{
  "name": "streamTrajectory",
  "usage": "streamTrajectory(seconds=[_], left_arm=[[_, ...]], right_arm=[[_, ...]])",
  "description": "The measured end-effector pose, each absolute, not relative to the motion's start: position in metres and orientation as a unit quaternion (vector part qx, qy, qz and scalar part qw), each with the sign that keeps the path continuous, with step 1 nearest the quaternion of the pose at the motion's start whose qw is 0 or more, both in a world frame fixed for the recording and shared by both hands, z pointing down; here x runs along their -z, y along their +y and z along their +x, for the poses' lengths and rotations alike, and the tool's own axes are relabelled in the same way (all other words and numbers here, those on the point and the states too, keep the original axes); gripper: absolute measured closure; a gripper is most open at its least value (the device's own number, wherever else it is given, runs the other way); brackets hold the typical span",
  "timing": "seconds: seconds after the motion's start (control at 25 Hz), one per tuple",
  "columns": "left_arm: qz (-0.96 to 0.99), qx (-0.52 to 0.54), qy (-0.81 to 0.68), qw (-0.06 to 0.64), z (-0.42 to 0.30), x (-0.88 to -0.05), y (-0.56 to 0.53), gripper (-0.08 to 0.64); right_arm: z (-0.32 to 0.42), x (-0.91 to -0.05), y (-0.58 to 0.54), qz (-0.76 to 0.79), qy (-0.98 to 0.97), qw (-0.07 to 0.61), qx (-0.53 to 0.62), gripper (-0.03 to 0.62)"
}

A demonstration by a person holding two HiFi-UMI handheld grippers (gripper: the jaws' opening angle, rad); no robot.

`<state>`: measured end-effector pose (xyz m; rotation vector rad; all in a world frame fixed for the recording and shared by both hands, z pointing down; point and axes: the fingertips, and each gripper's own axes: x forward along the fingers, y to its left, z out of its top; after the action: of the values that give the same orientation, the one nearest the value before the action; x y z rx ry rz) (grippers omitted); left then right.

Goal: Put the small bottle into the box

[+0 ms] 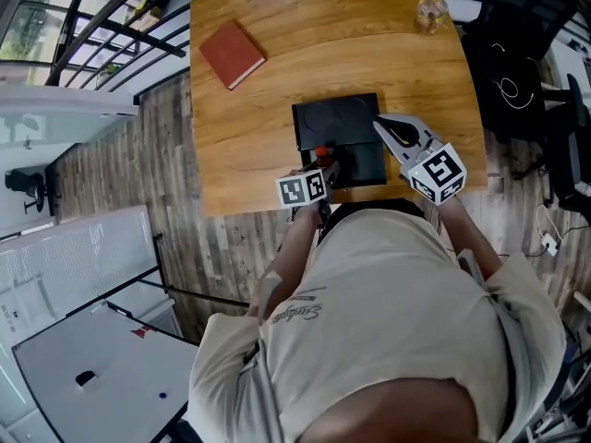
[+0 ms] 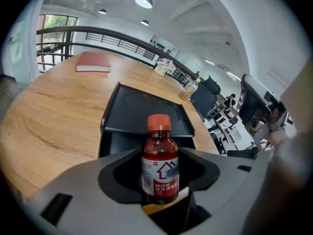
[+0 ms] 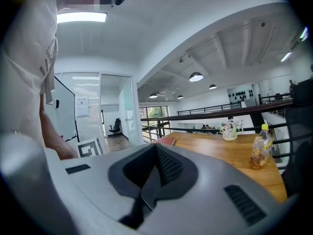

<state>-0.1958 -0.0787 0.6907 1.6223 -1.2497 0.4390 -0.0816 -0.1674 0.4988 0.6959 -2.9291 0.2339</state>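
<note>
A small brown bottle (image 2: pixel 160 168) with a red cap and a white label stands upright between the jaws of my left gripper (image 2: pixel 160 192), which is shut on it. In the head view the bottle's cap (image 1: pixel 321 152) shows at the near left corner of the black box (image 1: pixel 362 164), just ahead of the left gripper (image 1: pixel 328 166). The box (image 2: pixel 110 142) lies open in front of the bottle, its lid (image 2: pixel 146 114) tipped back. My right gripper (image 1: pixel 386 127) hovers over the box's right side, jaws together and nothing in them. In its own view the right gripper (image 3: pixel 146 190) points away over the table.
A red book (image 1: pixel 233 53) lies at the far left of the wooden table (image 1: pixel 268 137). A clear drink bottle (image 1: pixel 430 12) stands at the far right corner. A black chair (image 1: pixel 517 72) stands to the right. The table's near edge is at my body.
</note>
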Motion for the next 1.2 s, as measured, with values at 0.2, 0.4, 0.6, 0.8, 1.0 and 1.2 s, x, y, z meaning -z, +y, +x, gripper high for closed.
streamTrajectory(seconds=[0.2,0.4,0.6,0.8,1.0,1.2], left_arm=[[0.665,-0.201,-0.502,0.515,-0.193,-0.707,-0.075,0.331],[0.656,-0.223,-0.493,0.526,-0.193,-0.721,-0.07,0.333],[0.635,-0.233,-0.49,0.549,-0.192,-0.735,-0.065,0.331],[0.619,-0.245,-0.493,0.56,-0.192,-0.742,-0.067,0.333],[0.602,-0.275,-0.497,0.562,-0.193,-0.751,-0.068,0.333],[0.581,-0.305,-0.5,0.565,-0.192,-0.759,-0.065,0.332]], right_arm=[[-0.077,-0.501,-0.164,0.243,-0.965,0.065,-0.078,0.597],[-0.074,-0.5,-0.159,0.25,-0.963,0.064,-0.078,0.597],[-0.069,-0.505,-0.157,0.259,-0.961,0.068,-0.077,0.597],[-0.067,-0.506,-0.158,0.261,-0.96,0.068,-0.077,0.597],[-0.069,-0.507,-0.16,0.256,-0.961,0.067,-0.077,0.597],[-0.069,-0.508,-0.158,0.25,-0.963,0.067,-0.076,0.597]])
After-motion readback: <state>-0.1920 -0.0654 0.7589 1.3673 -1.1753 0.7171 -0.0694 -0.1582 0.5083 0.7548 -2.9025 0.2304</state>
